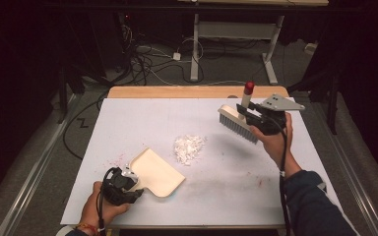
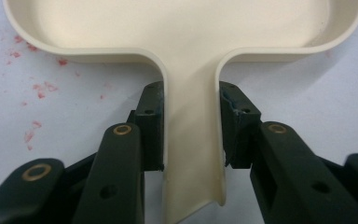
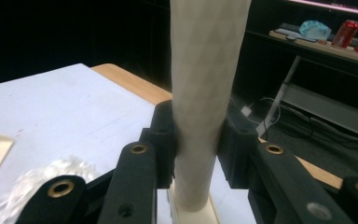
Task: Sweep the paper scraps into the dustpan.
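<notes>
Left gripper (image 1: 128, 186) jaws clamped on dustpan (image 1: 155, 172) handle, pan flat near worktop front-left edge. Right gripper (image 1: 258, 118) jaws clamped on brush (image 1: 237, 122) handle, raised near back-right corner. White scrap pile (image 1: 189, 147) mid-worktop. Risk: fast sweep scatters scraps past pan

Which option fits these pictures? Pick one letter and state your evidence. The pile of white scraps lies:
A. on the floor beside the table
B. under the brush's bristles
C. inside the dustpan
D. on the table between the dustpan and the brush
D: in the high view the white scraps lie on the table, apart from the dustpan at their left and the raised brush at their right.
</notes>
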Tool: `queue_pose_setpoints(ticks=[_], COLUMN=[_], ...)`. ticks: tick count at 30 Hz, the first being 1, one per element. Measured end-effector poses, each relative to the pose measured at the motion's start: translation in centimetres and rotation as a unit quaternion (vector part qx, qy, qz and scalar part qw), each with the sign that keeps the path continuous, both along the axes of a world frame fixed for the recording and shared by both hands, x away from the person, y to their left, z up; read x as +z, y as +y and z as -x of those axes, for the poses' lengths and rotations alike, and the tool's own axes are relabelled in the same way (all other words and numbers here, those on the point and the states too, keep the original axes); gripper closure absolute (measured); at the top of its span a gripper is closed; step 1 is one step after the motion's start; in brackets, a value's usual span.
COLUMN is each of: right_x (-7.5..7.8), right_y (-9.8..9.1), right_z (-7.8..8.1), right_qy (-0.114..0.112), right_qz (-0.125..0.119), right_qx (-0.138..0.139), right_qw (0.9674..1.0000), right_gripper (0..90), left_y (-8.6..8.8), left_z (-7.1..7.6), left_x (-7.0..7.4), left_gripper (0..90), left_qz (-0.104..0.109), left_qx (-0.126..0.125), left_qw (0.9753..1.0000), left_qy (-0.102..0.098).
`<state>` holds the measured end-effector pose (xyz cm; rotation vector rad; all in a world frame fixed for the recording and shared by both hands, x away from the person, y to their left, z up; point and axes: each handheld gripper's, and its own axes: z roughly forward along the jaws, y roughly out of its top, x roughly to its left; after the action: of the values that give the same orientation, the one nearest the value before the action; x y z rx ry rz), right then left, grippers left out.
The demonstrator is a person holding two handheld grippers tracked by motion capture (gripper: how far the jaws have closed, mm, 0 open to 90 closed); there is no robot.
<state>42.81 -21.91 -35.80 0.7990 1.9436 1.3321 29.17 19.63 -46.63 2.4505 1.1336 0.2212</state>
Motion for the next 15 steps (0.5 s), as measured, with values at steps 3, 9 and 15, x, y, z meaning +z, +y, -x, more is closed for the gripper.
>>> queue_pose_setpoints(ticks=[3, 9, 15], right_x=[-0.7, -1.1, -2.1], right_y=[1.7, 5.0, 7.5], right_z=[-1.3, -2.2, -3.1], right_qy=[0.009, -0.006, -0.01], right_qz=[0.003, 0.006, 0.007], right_qx=[-0.001, -0.004, -0.007], right_qw=[1.0, 1.0, 0.9999], right_gripper=[71.0, 71.0, 71.0], left_y=[0.0, 0.0, 0.0], left_z=[0.0, 0.0, 0.1], left_x=[0.0, -0.1, -0.1], left_gripper=[63.9, 63.8, 63.8], left_qz=[0.003, 0.004, 0.003], left_qx=[0.001, 0.005, 0.004], left_qw=[1.0, 1.0, 0.9999], left_qy=[0.0, -0.008, -0.009])
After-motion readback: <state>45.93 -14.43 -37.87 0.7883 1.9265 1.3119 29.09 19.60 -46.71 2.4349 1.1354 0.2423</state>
